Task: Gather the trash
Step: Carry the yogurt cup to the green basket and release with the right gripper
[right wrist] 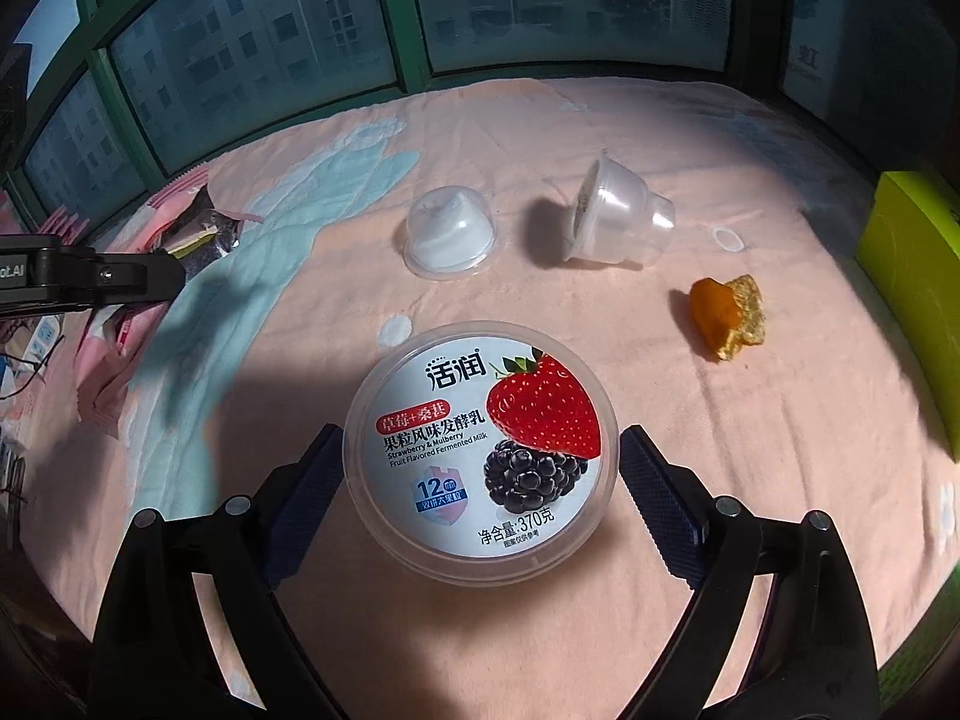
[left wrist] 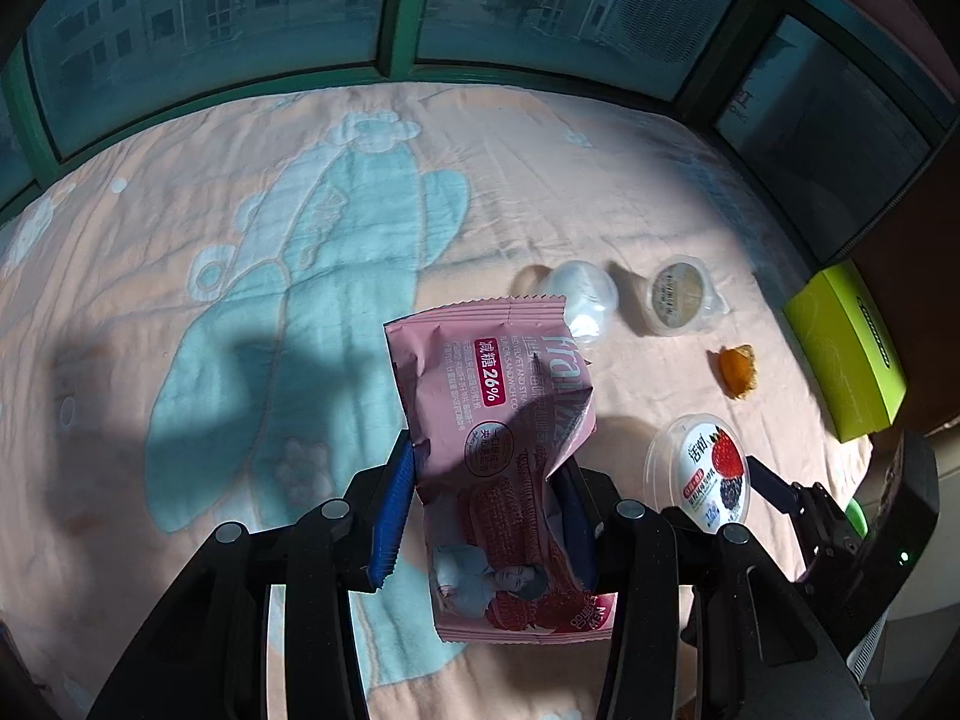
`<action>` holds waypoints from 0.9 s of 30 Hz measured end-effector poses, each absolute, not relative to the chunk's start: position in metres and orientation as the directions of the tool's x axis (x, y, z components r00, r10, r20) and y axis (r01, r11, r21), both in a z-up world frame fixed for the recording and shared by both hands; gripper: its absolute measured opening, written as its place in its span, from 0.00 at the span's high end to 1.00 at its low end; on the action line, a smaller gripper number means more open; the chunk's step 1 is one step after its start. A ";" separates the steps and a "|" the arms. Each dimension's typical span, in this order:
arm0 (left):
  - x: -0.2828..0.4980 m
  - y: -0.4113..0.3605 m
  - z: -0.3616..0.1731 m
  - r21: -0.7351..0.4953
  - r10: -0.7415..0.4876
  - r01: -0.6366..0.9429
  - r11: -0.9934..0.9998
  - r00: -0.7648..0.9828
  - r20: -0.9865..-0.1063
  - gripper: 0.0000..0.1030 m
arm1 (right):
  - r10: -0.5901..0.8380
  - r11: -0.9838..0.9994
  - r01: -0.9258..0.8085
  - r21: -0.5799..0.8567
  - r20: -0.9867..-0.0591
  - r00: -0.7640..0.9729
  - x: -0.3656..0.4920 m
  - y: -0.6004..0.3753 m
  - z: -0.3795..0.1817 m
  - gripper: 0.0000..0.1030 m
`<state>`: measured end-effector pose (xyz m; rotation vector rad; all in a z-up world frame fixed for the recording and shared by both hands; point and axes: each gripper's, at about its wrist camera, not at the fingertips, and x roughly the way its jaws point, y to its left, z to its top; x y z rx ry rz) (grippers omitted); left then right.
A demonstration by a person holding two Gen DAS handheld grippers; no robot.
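Note:
My left gripper (left wrist: 486,456) is shut on a pink snack wrapper (left wrist: 504,420), which stands up between its blue pads above the peach blanket (left wrist: 240,450). In the right wrist view the wrapper (right wrist: 198,228) shows at the far left, with part of the left gripper's black body in front of it. My right gripper (right wrist: 480,429) stands wide, with both fingers against the sides of a round strawberry yogurt tub (right wrist: 480,444), lid up. The left wrist view shows this tub (left wrist: 699,474) at the lower right, with a right finger (left wrist: 774,486) beside it.
Beyond the tub an upturned clear cup (right wrist: 450,234), a jelly cup on its side (right wrist: 618,216) and a piece of orange peel (right wrist: 720,315) lie on the blanket. A green box (right wrist: 912,288) stands at the right edge. Green-framed windows run along the far side.

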<state>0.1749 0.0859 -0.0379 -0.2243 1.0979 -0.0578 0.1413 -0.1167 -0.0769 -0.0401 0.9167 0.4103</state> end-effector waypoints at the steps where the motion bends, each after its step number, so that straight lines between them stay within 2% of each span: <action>1: 0.173 0.080 -0.037 -0.213 -0.166 -0.053 0.976 0.456 -0.874 0.59 | 0.330 0.924 -0.354 0.145 -0.772 0.543 0.135 -0.122 -0.074 0.13; 10: 0.161 0.008 -0.028 -0.232 -0.250 0.095 0.968 0.439 -0.863 0.59 | 0.284 0.958 -0.211 0.194 -0.735 0.615 0.077 -0.197 -0.052 0.13; 19: 0.145 -0.087 -0.025 -0.260 -0.347 0.262 0.929 0.380 -0.857 0.59 | 0.125 0.984 0.011 0.177 -0.738 0.664 0.025 -0.298 -0.049 0.13; 27: 0.132 -0.174 -0.022 -0.272 -0.408 0.398 0.876 0.313 -0.857 0.59 | -0.016 0.968 0.204 0.146 -0.777 0.629 -0.009 -0.389 -0.068 0.12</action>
